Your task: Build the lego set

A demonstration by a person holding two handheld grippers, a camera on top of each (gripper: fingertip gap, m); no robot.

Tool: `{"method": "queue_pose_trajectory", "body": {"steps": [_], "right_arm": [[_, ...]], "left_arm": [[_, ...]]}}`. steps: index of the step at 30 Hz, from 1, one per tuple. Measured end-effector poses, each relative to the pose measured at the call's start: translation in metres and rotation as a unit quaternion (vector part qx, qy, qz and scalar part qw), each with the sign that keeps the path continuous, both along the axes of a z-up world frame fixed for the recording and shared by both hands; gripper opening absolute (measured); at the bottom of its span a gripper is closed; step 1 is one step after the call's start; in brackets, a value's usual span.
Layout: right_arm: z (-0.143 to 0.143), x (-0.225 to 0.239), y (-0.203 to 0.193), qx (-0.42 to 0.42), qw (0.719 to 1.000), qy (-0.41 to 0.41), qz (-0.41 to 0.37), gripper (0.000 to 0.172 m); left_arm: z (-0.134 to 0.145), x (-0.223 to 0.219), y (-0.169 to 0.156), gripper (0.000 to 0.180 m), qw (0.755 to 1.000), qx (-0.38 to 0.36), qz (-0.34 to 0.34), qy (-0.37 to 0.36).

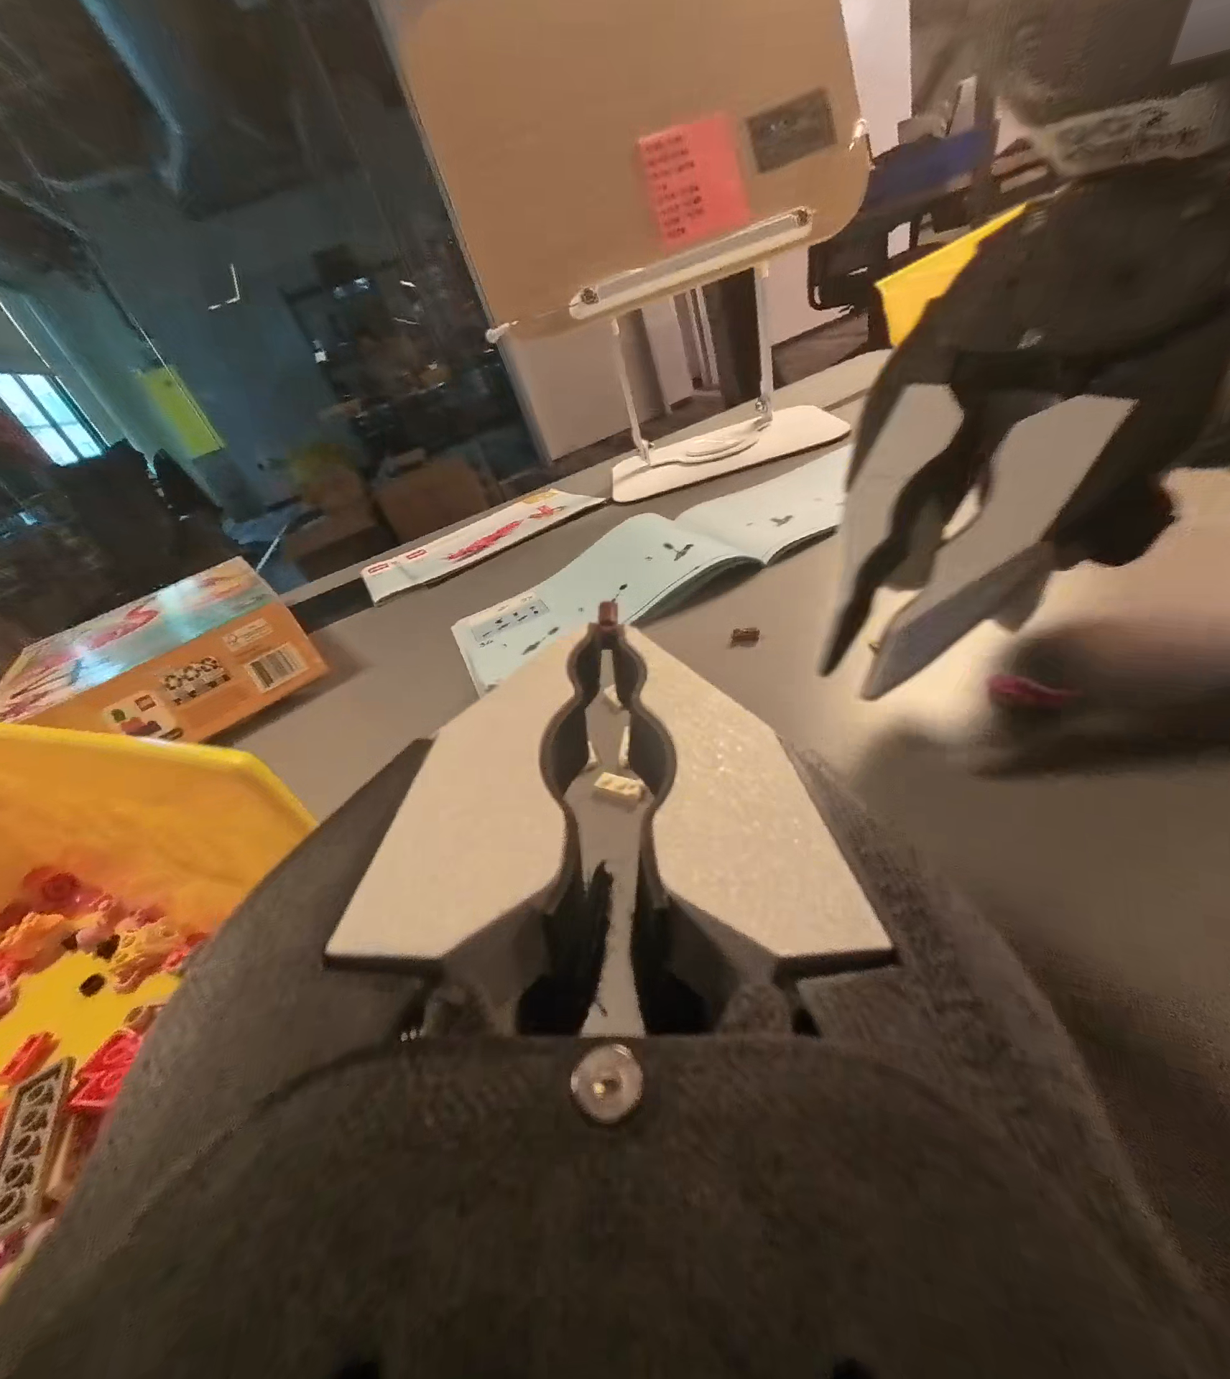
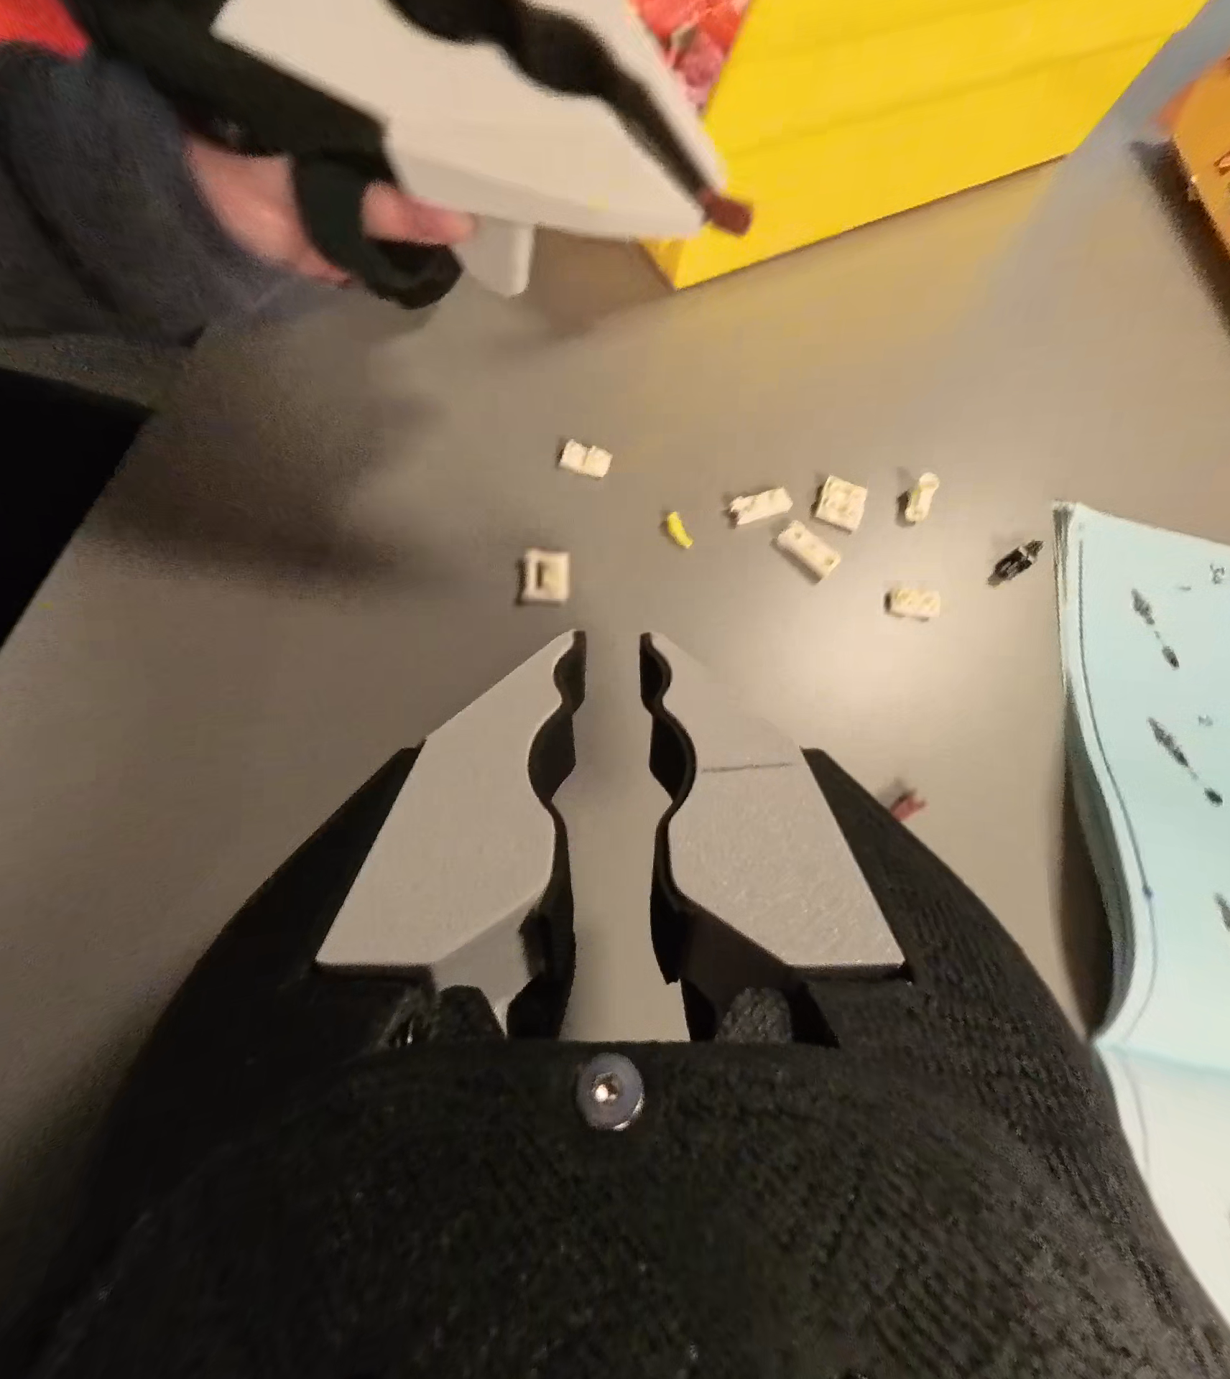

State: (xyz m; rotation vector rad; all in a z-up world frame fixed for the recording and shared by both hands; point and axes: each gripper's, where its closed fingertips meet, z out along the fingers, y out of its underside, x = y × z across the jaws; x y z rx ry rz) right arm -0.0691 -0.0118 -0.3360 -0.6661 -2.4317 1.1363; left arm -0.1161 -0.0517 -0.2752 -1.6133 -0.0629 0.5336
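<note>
My left gripper (image 1: 607,634) is shut on a small dark brown brick (image 1: 607,615) at its very tips and holds it above the grey table (image 1: 388,671). The same gripper and brown brick (image 2: 730,213) show at the top of the right wrist view. My right gripper (image 2: 612,638) is open and empty, with bare table between its fingers. It hangs over several small white bricks, nearest a square white one (image 2: 545,576). A small yellow piece (image 2: 679,530) lies among them. In the left wrist view the right gripper (image 1: 858,671) is blurred at the right.
A yellow bin (image 1: 74,821) of mixed bricks stands at the left, an orange toy box (image 1: 171,664) beyond it. An open pale blue booklet (image 2: 1194,746) lies to the right. A second brown brick (image 1: 745,635) and a black piece (image 2: 1015,561) lie near it. A lamp base (image 1: 731,448) stands behind. The left gripper's tips are roughly 9 cm from the right gripper's. It is some 7 cm from my right tips to the small yellow piece (image 2: 679,530).
</note>
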Motion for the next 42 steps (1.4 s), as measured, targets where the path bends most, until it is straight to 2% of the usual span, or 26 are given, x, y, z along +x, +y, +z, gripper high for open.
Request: {"method": "queue_pose_trajectory", "body": {"steps": [4, 7, 10, 14, 22, 28, 33, 36, 39, 42], "right_arm": [[-0.006, -0.032, -0.017, 0.006, 1.0, -0.007, 0.027, 0.011], [-0.019, -0.041, -0.028, -0.001, 0.996, -0.035, 0.078, 0.015], [-0.023, -0.047, -0.032, -0.002, 0.992, -0.026, 0.124, 0.023], [-0.029, -0.048, -0.032, 0.005, 0.985, -0.032, 0.169, 0.015], [-0.032, -0.052, -0.031, 0.002, 0.982, -0.055, 0.181, 0.001], [-0.032, -0.053, -0.031, 0.004, 0.985, -0.066, 0.162, 0.0], [-0.025, -0.044, -0.026, 0.05, 0.985, -0.01, 0.163, 0.0], [-0.002, -0.026, -0.014, 0.055, 0.987, 0.047, 0.143, 0.0], [0.014, 0.005, 0.001, 0.068, 0.985, 0.092, 0.13, 0.0], [0.024, 0.046, 0.006, 0.037, 0.985, 0.083, 0.147, 0.0]], "left_arm": [[-0.001, -0.001, 0.0, 0.001, 1.0, 0.0, 0.0, -0.003], [-0.001, 0.0, 0.001, 0.002, 1.0, -0.001, -0.004, -0.004], [-0.001, 0.001, 0.001, 0.002, 1.0, 0.002, -0.009, -0.01], [0.0, 0.002, 0.001, 0.002, 1.0, 0.007, -0.016, -0.015], [0.001, 0.004, 0.001, 0.002, 0.999, 0.01, -0.025, -0.02], [0.0, 0.004, 0.001, 0.002, 0.999, 0.008, -0.029, -0.02], [0.001, 0.007, 0.001, 0.002, 0.999, 0.01, -0.041, -0.024], [0.0, 0.018, 0.006, 0.002, 0.995, 0.009, -0.091, -0.037], [-0.012, 0.046, 0.02, 0.002, 0.982, -0.042, -0.178, -0.044], [-0.022, 0.09, 0.032, 0.002, 0.938, -0.093, -0.322, -0.082]]}}
